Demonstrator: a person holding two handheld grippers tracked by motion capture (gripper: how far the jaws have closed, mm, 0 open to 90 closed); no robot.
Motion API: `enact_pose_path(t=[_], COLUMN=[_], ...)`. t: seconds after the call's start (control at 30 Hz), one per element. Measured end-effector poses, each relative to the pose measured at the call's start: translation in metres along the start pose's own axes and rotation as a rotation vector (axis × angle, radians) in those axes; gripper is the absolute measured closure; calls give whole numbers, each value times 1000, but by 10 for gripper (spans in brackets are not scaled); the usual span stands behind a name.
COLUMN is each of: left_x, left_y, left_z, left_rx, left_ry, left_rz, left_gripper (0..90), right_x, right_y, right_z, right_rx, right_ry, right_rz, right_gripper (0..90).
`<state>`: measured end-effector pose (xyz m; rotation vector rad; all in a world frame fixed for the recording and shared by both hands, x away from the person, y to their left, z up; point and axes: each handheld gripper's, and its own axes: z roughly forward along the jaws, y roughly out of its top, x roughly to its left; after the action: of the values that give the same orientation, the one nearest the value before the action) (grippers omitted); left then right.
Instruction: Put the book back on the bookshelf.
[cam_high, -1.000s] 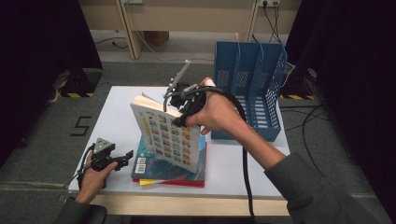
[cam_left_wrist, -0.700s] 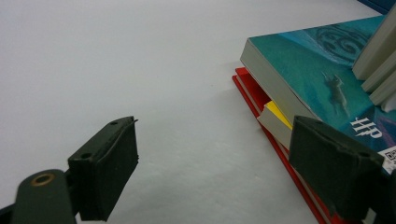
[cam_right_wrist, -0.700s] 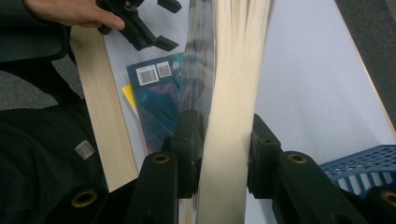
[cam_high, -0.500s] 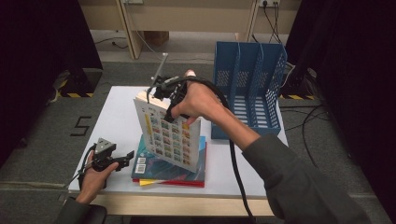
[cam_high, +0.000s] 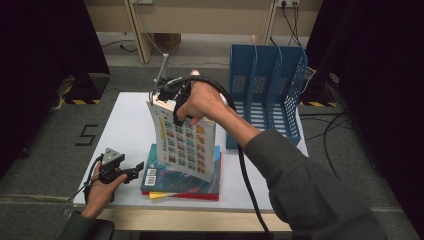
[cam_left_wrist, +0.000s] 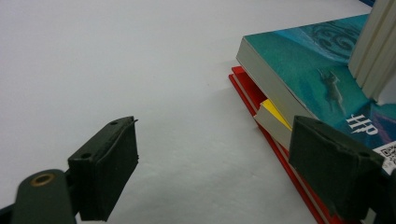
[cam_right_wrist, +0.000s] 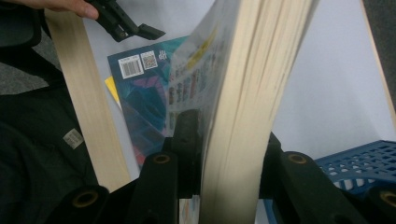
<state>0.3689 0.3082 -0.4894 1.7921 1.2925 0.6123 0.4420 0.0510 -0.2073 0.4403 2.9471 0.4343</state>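
Observation:
My right gripper (cam_high: 172, 100) is shut on the top of a thick book with a colourful grid cover (cam_high: 186, 142), held upright and tilted, its lower edge on a stack. In the right gripper view the jaws (cam_right_wrist: 231, 135) clamp the book's page block (cam_right_wrist: 243, 70) from both sides; they have just been closing on it. The stack has a teal book (cam_high: 162, 179) on top and a red one (cam_high: 180, 195) beneath. My left gripper (cam_high: 136, 170) rests open on the table by the stack's left edge, nothing between its jaws (cam_left_wrist: 219, 158), the teal book (cam_left_wrist: 308, 60) just beyond.
A blue slotted file rack (cam_high: 265, 90) stands at the back right of the white table (cam_high: 125, 120), its corner seen in the right gripper view (cam_right_wrist: 359, 158). Bare tabletop lies to the left and behind the stack. Cables trail on the floor around.
My right hand has carried the top of the upright book to the left, away from the blue rack. The left gripper has stayed put.

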Motion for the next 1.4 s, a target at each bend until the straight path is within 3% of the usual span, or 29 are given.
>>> enact_pose_path(t=[0.13, 0.4, 0.6, 0.7, 0.8, 0.9, 0.93, 1.03, 1.13, 1.17, 1.33, 1.4], left_x=[1, 1, 2, 2, 2, 2, 2, 3, 1, 1, 3, 5], left_y=[0, 0, 0, -1, -1, -1, -1, -1, -1, -1, 0, 1], left_z=[0, 0, 1, 2, 2, 3, 3, 3, 3, 3, 4, 4], left_rx=[0, 1, 3, 5, 6, 12, 15, 10, 7, 6, 14, 6], left_ry=[5, 2, -1, -10, -9, -8, -8, -7, 30, 25, 65, 75], left_rz=[-2, 0, -12, -25, -28, -29, -31, -35, 17, 13, 41, 36], left_gripper=[151, 151, 151, 151, 151, 151, 151, 151, 151, 151, 150, 150], right_x=[-1, -13, -40, -56, -67, -76, -81, -88, -97, -100, -118, -122], right_y=[-3, -19, -52, -76, -96, -115, -127, -140, -157, -162, -178, -178], right_z=[-3, -13, -37, -54, -69, -82, -90, -98, -105, -107, -111, -111], right_rx=[-17, -77, -192, -280, -322, -338, -328, -319, -300, -294, -269, -261], right_ry=[-8, -54, -39, -30, -47, -91, -120, -158, -199, -210, -285, -289], right_rz=[-11, 45, 168, 261, 335, 381, 415, 454, 506, 519, 575, 582], right_gripper=[731, 738, 738, 738, 738, 738, 738, 738, 738, 738, 738, 738])
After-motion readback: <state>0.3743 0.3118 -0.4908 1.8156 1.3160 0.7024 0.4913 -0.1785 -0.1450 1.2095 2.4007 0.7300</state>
